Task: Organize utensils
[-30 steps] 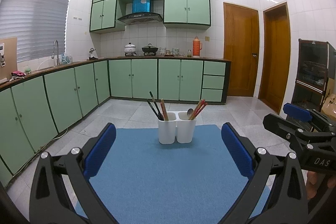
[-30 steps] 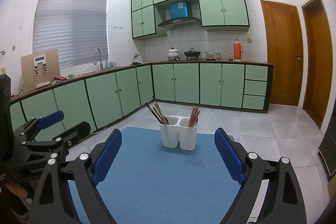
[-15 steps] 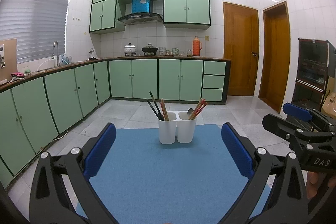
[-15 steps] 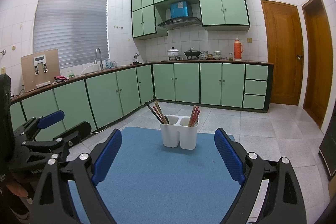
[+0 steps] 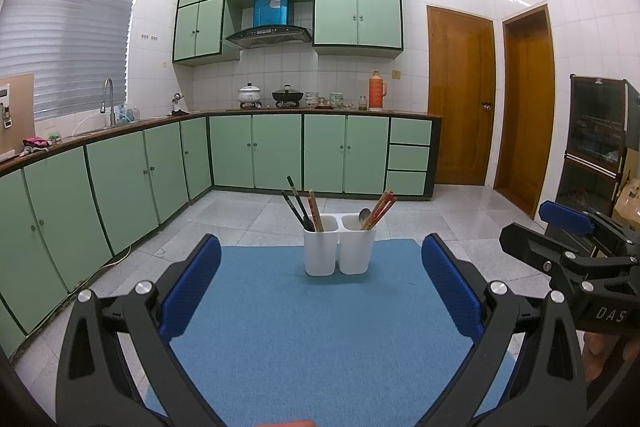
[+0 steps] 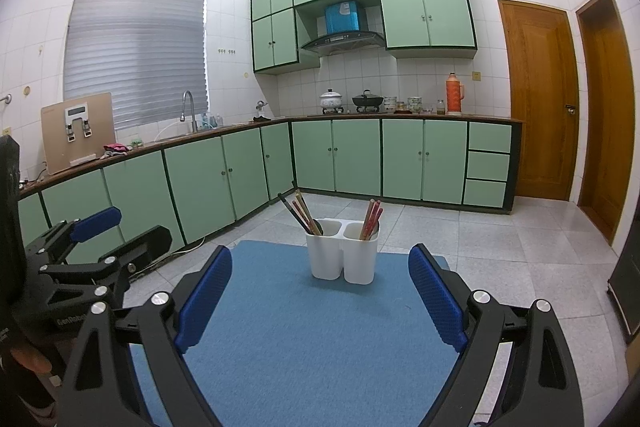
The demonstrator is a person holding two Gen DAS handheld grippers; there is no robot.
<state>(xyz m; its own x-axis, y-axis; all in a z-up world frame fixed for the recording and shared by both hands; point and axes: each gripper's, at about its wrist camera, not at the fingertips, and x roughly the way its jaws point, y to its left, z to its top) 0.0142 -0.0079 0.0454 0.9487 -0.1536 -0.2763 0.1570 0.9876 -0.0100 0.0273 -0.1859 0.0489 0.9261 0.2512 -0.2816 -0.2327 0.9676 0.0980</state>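
Both held level, side by side: left gripper (image 5: pixel 320 285) has its blue-padded jaws spread wide with nothing between them, and right gripper (image 6: pixel 320 293) is just the same.

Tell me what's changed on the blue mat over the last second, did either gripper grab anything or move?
Nothing visibly changed. The left gripper and the right gripper both hang open and empty over the blue mat, and the white utensil holder stands in the same spot with its chopsticks and spoon inside.
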